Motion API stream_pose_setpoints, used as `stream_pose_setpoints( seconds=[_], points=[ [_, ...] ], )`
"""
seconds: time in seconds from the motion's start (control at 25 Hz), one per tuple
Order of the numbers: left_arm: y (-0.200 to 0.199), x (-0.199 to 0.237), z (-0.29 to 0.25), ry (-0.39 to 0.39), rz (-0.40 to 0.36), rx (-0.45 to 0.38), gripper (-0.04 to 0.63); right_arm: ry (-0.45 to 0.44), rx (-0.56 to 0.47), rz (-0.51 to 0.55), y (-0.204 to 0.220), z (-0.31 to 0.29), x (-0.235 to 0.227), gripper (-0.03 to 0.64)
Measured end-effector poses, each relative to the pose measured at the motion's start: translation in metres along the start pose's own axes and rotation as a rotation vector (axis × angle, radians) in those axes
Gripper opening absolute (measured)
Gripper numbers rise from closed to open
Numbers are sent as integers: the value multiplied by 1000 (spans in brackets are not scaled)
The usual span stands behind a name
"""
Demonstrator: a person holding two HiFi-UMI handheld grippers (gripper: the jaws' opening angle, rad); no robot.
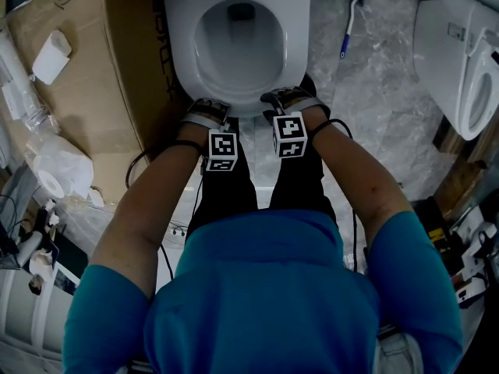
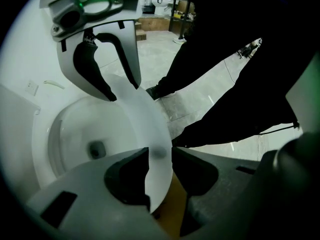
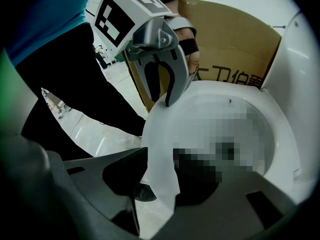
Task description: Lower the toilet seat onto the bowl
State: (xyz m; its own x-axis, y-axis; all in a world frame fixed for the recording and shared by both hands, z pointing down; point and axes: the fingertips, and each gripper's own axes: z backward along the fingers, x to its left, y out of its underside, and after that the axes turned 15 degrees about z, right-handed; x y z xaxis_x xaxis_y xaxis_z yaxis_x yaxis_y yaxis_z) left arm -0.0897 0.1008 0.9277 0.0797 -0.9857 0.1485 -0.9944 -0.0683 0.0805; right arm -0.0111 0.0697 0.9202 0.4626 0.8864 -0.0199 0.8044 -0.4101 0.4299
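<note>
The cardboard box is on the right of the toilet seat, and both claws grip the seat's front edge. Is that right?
Not quite. The cardboard box is on the left of the toilet seat, as the head view shows. The rest is right: the left claw and the right claw both grip the seat's front edge.

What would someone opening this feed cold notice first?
Both grippers meet at the front edge of the white toilet seat, in the upper middle of the head view. The left gripper and right gripper each have their jaws closed on its rim. A big cardboard box flanks the toilet at the picture's left, and a second toilet sits at the far right.
</note>
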Motion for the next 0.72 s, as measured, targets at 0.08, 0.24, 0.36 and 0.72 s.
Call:
stream_pose_setpoints(
  seconds=[0.08, 0.24, 0.36, 0.72],
  points=[
    [-3, 6, 10, 0, 42, -19, 126, 9, -7, -26, 1, 10, -4, 166],
    [-13, 24, 37, -42, 96, -65, 126, 55, -39, -94, -2, 39, -20, 132],
    [-18, 46, 63, -125, 136, -91, 126, 87, -82, -174, -8, 64, -34, 97],
    [-46, 95, 184, -210, 549, -341, 90, 194, -248, -502, -16, 174, -85, 12]
  ],
)
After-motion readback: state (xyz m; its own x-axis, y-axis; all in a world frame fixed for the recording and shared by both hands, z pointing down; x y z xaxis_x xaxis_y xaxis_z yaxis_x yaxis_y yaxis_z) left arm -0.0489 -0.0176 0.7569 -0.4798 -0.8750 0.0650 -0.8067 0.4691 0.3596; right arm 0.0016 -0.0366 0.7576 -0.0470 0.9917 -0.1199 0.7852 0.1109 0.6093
